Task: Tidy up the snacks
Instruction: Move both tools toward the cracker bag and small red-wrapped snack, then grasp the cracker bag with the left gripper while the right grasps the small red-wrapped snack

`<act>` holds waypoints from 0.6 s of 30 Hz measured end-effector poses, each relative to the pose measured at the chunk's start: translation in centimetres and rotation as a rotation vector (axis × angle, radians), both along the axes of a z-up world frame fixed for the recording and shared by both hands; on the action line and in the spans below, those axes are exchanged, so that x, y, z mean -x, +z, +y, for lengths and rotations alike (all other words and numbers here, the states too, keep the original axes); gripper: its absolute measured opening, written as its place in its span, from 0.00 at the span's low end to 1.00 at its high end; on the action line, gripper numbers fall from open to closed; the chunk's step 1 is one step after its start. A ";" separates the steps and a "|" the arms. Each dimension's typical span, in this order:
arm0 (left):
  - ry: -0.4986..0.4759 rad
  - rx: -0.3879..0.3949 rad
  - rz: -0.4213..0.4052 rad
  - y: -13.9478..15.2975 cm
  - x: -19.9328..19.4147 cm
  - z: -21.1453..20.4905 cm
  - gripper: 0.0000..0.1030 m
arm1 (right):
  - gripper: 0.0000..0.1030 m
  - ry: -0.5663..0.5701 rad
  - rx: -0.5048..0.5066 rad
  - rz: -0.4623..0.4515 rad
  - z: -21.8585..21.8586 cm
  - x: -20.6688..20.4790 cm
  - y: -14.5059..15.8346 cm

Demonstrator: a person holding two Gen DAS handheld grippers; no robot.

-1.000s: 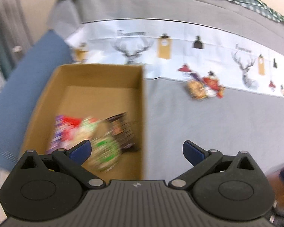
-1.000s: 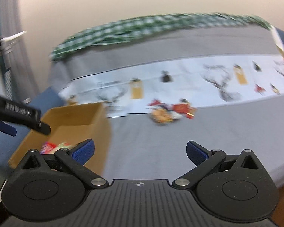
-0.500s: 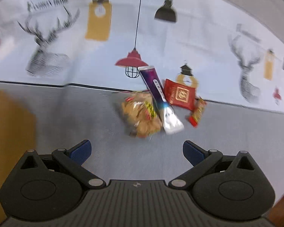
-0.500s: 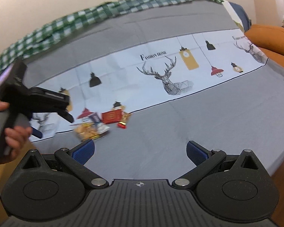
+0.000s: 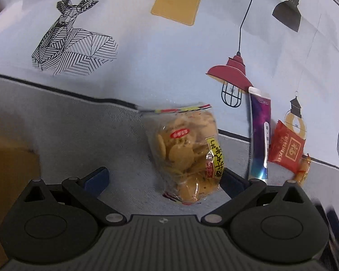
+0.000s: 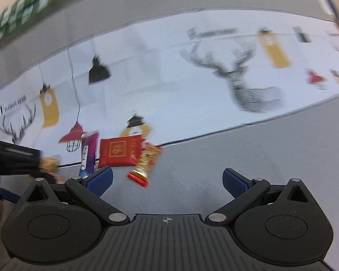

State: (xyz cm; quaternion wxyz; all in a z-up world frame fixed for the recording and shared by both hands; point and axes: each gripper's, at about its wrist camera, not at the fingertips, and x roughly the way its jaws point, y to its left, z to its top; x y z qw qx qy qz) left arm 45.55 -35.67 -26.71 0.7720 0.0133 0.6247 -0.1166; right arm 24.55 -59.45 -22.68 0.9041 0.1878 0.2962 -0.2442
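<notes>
**Ana:** Left wrist view first: the left gripper (image 5: 162, 180) has its jaws spread wide, and the bag of crackers (image 5: 187, 153) lies partly between them, its near end closer to the right finger. Nothing is pinched yet.

**Ben:** Why that approach, do you think?

**Ana:** My guess is that the bag is the bulkiest snack, so the jaws are set wide to straddle it. It's clear crinkly plastic, lumpy with round biscuits, so it will likely give and slip under pressure.

**Ben:** And the other snacks?

**Ana:** Just to its right, on the printed cloth (image 5: 135, 67), are a slim glossy purple packet (image 5: 260, 133), a flat red foil packet (image 5: 287, 151) and a small orange wrapped bar (image 5: 304, 169), close together, some overlapping. A brown cardboard edge (image 5: 9, 180) shows at far left, probably the box they belong in.

**Ben:** The right gripper (image 6: 167, 178)?

**Ana:** Released too, empty, hanging over bare grey fabric near the bar. That view is blurred.
</notes>
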 end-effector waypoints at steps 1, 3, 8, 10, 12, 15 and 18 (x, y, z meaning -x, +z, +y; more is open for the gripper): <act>-0.012 0.002 0.007 -0.1 -0.3 0.0 1.00 | 0.99 0.009 0.005 0.022 -0.2 -1.8 -0.9; -0.042 -0.003 0.018 -0.4 -0.7 -0.4 1.00 | 0.99 0.012 0.015 0.053 -0.6 -4.0 -2.0; -0.100 -0.082 0.019 -1.0 -1.2 -2.2 1.00 | 0.99 0.024 0.112 0.135 -0.5 -7.1 -4.3; -0.144 -0.133 0.011 -1.3 -0.9 -3.2 1.00 | 0.99 0.045 0.157 0.126 -0.2 -7.2 -4.5; -0.182 -0.173 -0.024 -1.2 -0.2 -3.8 0.91 | 0.88 0.043 0.160 0.115 -0.2 -6.7 -4.6; -0.216 -0.148 -0.062 0.9 1.2 -4.0 0.55 | 0.18 0.122 0.212 0.083 0.8 -5.7 -3.9; -0.266 -0.063 -0.081 2.7 2.9 -3.5 0.53 | 0.17 0.165 0.260 0.120 1.5 -5.5 -3.7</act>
